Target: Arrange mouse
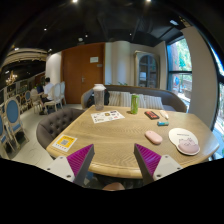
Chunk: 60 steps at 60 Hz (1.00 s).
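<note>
Ahead, a pink oval mouse (153,137) on the round wooden worktop (115,140), right of centre, long axis running far-left to near-right; facing end unclear. Claw (113,160) spread, holding nothing, mouse beyond its fingers.

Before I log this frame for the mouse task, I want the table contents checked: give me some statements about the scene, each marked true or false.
1. A pink mouse lies on the round wooden table. True.
2. The tool is shut on the mouse. False: its fingers stand open and hold nothing; the mouse lies beyond them on the table.
3. A green bottle stands upright on the table's far side. True.
4. The yellow booklet lies beside the white plate. False: the booklet is near the left finger, while the white plate is across the table, right of the mouse.
5. A grey pitcher stands left of the green bottle. True.
</note>
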### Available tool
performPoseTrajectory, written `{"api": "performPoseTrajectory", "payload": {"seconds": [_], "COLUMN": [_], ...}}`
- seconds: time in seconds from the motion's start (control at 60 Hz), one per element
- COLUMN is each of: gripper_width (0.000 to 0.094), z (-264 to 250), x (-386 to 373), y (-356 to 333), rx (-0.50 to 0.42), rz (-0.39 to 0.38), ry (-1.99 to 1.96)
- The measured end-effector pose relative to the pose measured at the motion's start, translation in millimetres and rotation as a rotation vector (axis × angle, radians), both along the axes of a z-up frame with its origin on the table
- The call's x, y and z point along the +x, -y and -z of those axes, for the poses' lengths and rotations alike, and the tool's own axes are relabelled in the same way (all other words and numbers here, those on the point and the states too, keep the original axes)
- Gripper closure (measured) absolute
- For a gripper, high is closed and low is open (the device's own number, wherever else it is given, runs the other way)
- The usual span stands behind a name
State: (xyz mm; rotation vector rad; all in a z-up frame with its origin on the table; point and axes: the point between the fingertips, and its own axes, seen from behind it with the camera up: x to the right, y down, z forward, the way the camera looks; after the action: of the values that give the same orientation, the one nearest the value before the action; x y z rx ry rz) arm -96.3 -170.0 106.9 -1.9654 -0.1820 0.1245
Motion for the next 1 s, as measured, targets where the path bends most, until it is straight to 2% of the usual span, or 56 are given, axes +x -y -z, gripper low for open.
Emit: {"api": "performPoseTrajectory", "payload": {"seconds": [0.167, 0.467, 0.633, 0.783, 0.9, 0.933, 1.0], "gripper_width": [0.0100, 0.0102, 0.0102, 0.0100, 0.0179, 0.0225, 0.0377], "z": [15.0, 78.9, 114.9, 118.7, 119.2, 121.2, 120.0], "x": [29.4, 132.7, 175.5, 191.2, 195.3, 196.6, 195.5], "y": [-20.2, -83.1, -127.5, -164.6, -190.9, -193.9, -202.6], "rx": [-0.020, -0.099, -0.163, -0.192, -0.206, -0.225, -0.226], "rz": [0.033, 0.177, 0.195, 0.210, 0.186, 0.183, 0.177], "ry": [0.009, 0.058, 0.090, -0.015, -0.014, -0.006, -0.004]}}
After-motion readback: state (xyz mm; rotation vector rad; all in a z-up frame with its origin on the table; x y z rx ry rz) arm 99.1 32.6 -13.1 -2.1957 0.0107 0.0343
